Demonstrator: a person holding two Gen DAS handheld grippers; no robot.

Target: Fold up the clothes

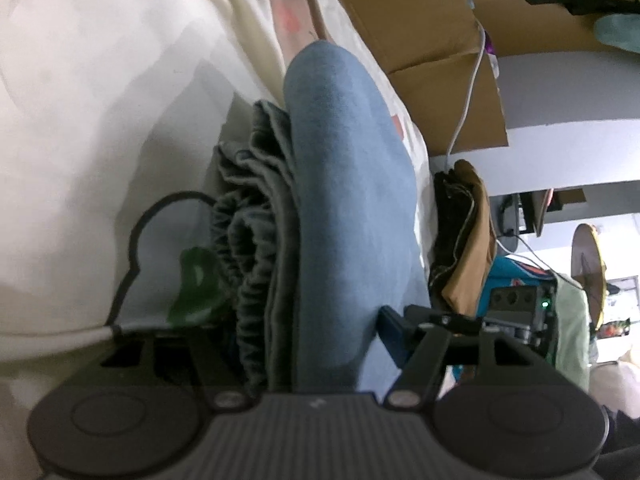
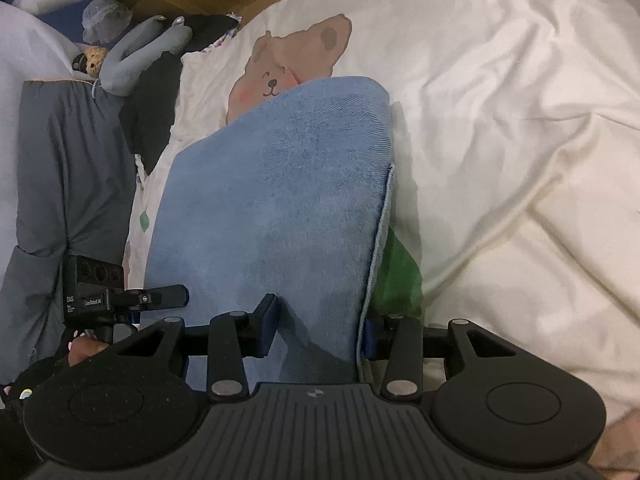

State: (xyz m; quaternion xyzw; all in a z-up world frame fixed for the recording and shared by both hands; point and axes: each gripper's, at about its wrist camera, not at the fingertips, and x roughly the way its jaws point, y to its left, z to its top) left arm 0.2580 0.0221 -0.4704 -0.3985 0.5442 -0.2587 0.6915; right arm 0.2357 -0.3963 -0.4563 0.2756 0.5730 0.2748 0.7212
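- Two wrist views, both looking down onto a cream bedsheet [image 1: 80, 120] with cartoon prints; clothes lie on it
- Left view, far left: sheet with a black outline print and a green patch [image 1: 196, 280]
- Left view, centre-left: grey garment [image 1: 256, 216], gathered elastic edge bunched in ripples, lying against the left side of the blue one
- Left view, centre: blue denim garment [image 1: 344, 184], folded, running away from the camera; its rounded far end reaches a pinkish print
- Left gripper [image 1: 304, 340]: jaws spread wide, with the grey and blue stack between them
  - right blue pad sits at the denim's right edge, just beside or touching it
  - left pad is hidden behind the grey folds, so I cannot tell whether the stack is being squeezed
- Left view, right: cardboard [image 1: 420, 40], a white cable [image 1: 468, 92] hanging down, and a brown garment [image 1: 468, 240] off the sheet's edge
- Right view, far left: grey padded fabric [image 2: 72, 168] beside the sheet, blurred clutter above it
- Right view, centre: the same blue denim, broad and flat, covering the lower part of a bear print [image 2: 296, 56]; a raw hem runs down its right side
- Right gripper [image 2: 318, 324]: jaws about half closed, pinching the near end of the denim
  - left pad presses on top of the cloth, which dents and creases beside it
  - right pad is against the hemmed right edge
- Right view, right: a green print [image 2: 400, 276] showing from under the hem, then bare, wrinkled sheet
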